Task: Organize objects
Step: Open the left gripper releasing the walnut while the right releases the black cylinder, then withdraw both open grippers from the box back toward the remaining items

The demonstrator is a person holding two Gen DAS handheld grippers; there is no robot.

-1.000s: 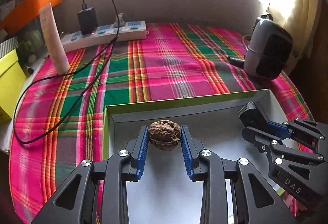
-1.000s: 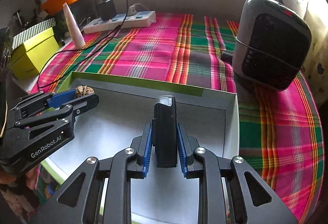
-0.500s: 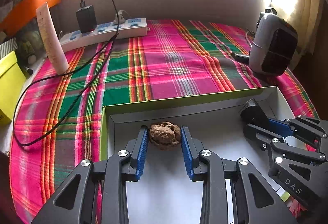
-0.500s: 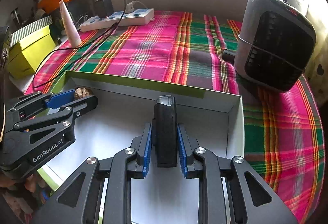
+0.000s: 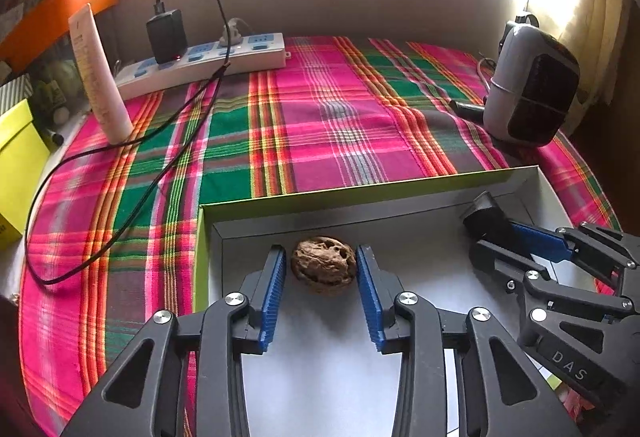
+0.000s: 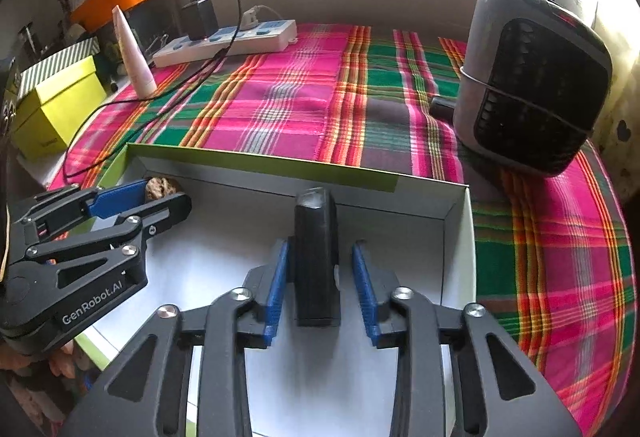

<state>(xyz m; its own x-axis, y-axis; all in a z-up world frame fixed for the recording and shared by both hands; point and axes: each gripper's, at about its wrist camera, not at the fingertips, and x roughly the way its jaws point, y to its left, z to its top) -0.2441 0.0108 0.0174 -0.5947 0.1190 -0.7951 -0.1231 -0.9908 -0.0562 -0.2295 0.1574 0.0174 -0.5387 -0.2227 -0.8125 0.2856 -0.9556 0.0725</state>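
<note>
You are holding both grippers down inside the shallow white box [image 5: 400,205] with the green outer rim, which is lying on the plaid cloth [image 5: 320,109]. Your left gripper [image 5: 321,277] has just been opening: its blue pads are now standing spread on either side of the walnut [image 5: 323,264], with a sliver of daylight on the left and the right pad very close, so the walnut is sitting on the box floor near the far-left corner, between the pads and no longer pinched. Your right gripper [image 6: 320,277] has just been opening as well: its pads are standing apart from the black rectangular block [image 6: 316,257], with a clear gap on the right side and a thin one on the left, so the block is resting in the box toward the far-right corner, between the jaws but not clamped. In the left view the right gripper is showing at the edge with the block's end poking out beyond it. Beyond the box, a grey fan heater [image 6: 532,77] is sitting on the cloth to the right, and a white power strip [image 5: 200,61] with a black charger [image 5: 166,35] plugged in is lying along the back.
</note>
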